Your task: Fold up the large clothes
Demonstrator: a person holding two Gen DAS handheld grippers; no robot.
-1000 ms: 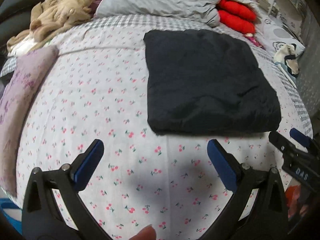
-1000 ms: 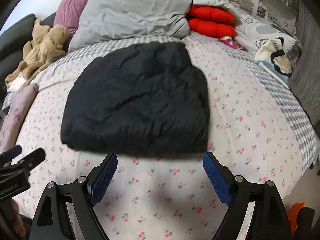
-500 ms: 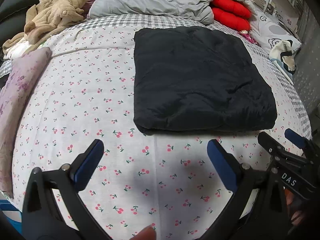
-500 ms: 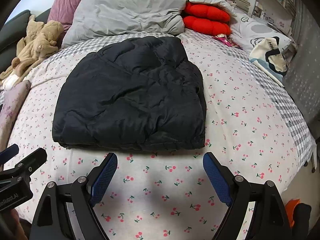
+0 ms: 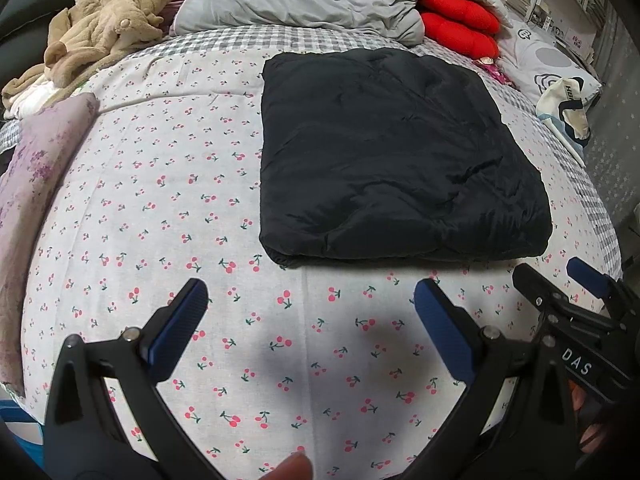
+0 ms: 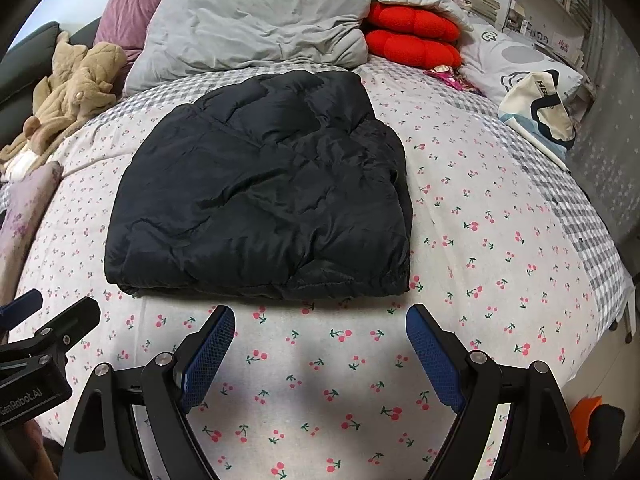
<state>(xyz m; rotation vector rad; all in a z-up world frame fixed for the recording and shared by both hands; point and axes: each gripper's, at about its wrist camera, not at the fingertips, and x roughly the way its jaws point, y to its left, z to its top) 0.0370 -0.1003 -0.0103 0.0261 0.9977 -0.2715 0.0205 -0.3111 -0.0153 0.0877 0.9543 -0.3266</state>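
Note:
A black padded jacket [image 5: 392, 156] lies folded into a rough rectangle on the cherry-print bed sheet [image 5: 160, 208]; it also shows in the right wrist view [image 6: 264, 196]. My left gripper [image 5: 310, 296] is open and empty, just short of the jacket's near edge, toward its left corner. My right gripper [image 6: 320, 320] is open and empty, just short of the near edge, toward its right half. Each gripper shows at the edge of the other's view: the right one [image 5: 560, 280] and the left one [image 6: 48, 312].
Grey pillows [image 6: 256, 28], red cushions [image 6: 412, 36] and a printed pillow [image 6: 516, 64] line the bed's far end. A tan plush garment [image 5: 104, 36] and a purple pillow [image 5: 36, 168] lie at the left. A canvas bag [image 6: 540, 108] lies at the right edge.
Both grippers have drawn back and shifted a little; the jacket's near edge sits slightly farther from the fingertips. The jacket itself has not moved, and both grippers stay open.

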